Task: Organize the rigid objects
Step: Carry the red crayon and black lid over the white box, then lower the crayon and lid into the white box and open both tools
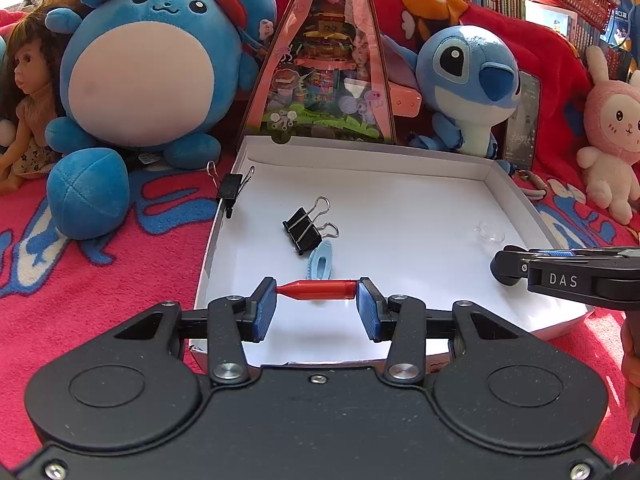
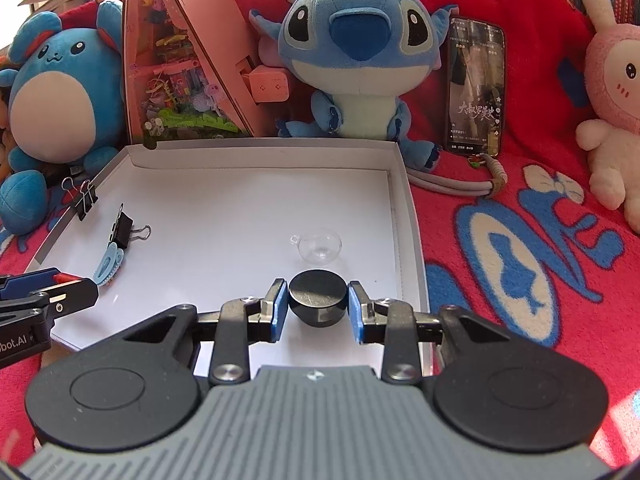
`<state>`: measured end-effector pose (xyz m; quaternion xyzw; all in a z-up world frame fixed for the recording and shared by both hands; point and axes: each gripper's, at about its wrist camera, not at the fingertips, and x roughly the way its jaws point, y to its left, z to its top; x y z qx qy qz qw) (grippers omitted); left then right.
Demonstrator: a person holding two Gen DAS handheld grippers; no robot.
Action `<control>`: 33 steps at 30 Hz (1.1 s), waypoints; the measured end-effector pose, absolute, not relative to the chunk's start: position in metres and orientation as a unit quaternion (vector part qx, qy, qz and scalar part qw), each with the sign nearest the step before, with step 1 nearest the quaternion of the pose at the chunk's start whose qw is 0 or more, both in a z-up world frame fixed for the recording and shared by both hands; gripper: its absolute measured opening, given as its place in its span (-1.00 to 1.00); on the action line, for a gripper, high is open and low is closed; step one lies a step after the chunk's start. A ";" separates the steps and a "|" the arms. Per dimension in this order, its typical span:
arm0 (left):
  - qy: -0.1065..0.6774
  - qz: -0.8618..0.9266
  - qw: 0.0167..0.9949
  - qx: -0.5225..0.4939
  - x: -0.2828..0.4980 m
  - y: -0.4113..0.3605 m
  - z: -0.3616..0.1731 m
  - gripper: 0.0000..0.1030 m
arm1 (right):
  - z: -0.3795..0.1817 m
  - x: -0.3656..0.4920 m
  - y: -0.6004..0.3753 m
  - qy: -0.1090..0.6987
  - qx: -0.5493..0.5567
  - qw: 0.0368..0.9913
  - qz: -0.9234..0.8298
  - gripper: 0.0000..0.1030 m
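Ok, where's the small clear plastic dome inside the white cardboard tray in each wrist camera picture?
Left wrist view: the clear plastic dome lies far right in the white cardboard tray, just above the incoming right gripper.
Right wrist view: the dome sits centre frame, just beyond the black round knob between the right gripper's pads.
Shared landmark: the blue big-eared plush toy behind the tray's back wall.

Black left tool (image 1: 317, 306), blue pads (image 1: 267, 307), silver screws, "DAS" marking
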<state>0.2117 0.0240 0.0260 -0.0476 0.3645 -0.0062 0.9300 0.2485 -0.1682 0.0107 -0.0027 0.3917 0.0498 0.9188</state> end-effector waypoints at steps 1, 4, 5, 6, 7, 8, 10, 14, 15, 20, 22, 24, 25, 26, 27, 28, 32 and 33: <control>0.365 -0.007 0.930 -0.047 0.212 0.024 0.026 -0.19 | 0.010 0.249 -0.168 0.392 -0.004 0.919 0.049 -0.28; 0.365 -0.006 0.930 -0.047 0.212 0.023 0.026 -0.19 | 0.010 0.251 -0.170 0.392 -0.001 0.919 0.048 -0.28; 0.365 -0.006 0.930 -0.047 0.212 0.023 0.026 -0.19 | 0.010 0.251 -0.170 0.392 0.000 0.919 0.048 -0.28; 0.364 -0.006 0.930 -0.046 0.212 0.023 0.026 -0.19 | 0.009 0.251 -0.170 0.392 0.000 0.919 0.047 -0.28; 0.364 -0.006 0.930 -0.045 0.212 0.023 0.026 -0.19 | 0.009 0.252 -0.169 0.392 0.000 0.919 0.047 -0.28; 0.364 -0.006 0.930 -0.044 0.212 0.023 0.025 -0.19 | 0.008 0.252 -0.169 0.393 0.000 0.918 0.048 -0.28; 0.364 -0.005 0.931 -0.042 0.212 0.023 0.025 -0.19 | 0.007 0.252 -0.168 0.394 -0.001 0.918 0.048 -0.28; 0.364 -0.005 0.931 -0.042 0.213 0.022 0.024 -0.19 | 0.007 0.252 -0.168 0.393 -0.001 0.918 0.048 -0.27; 0.364 -0.004 0.931 -0.042 0.213 0.023 0.024 -0.19 | 0.006 0.253 -0.168 0.393 -0.001 0.918 0.047 -0.27; 0.364 -0.003 0.931 -0.042 0.214 0.023 0.024 -0.19 | 0.005 0.254 -0.167 0.393 -0.006 0.918 0.047 -0.27; 0.363 -0.003 0.931 -0.042 0.214 0.023 0.024 -0.19 | 0.005 0.254 -0.167 0.392 -0.007 0.919 0.047 -0.27; 0.363 -0.003 0.931 -0.041 0.214 0.023 0.023 -0.19 | 0.004 0.254 -0.167 0.392 -0.006 0.919 0.047 -0.26; 0.363 -0.003 0.931 -0.041 0.214 0.023 0.023 -0.19 | 0.003 0.254 -0.167 0.394 -0.004 0.918 0.047 -0.26; 0.363 -0.003 0.931 -0.041 0.214 0.023 0.023 -0.19 | 0.002 0.255 -0.167 0.397 -0.002 0.917 0.047 -0.26; 0.363 -0.004 0.931 -0.041 0.214 0.022 0.023 -0.19 | 0.000 0.255 -0.168 0.400 -0.001 0.915 0.047 -0.26; 0.363 -0.004 0.931 -0.041 0.214 0.022 0.023 -0.19 | 0.000 0.255 -0.167 0.397 -0.003 0.917 0.047 -0.25; 0.363 -0.001 0.931 -0.040 0.217 0.022 0.022 -0.19 | -0.001 0.255 -0.165 0.395 -0.007 0.918 0.047 -0.22; 0.363 0.001 0.931 -0.040 0.218 0.022 0.021 -0.19 | -0.001 0.255 -0.165 0.394 -0.007 0.918 0.046 -0.21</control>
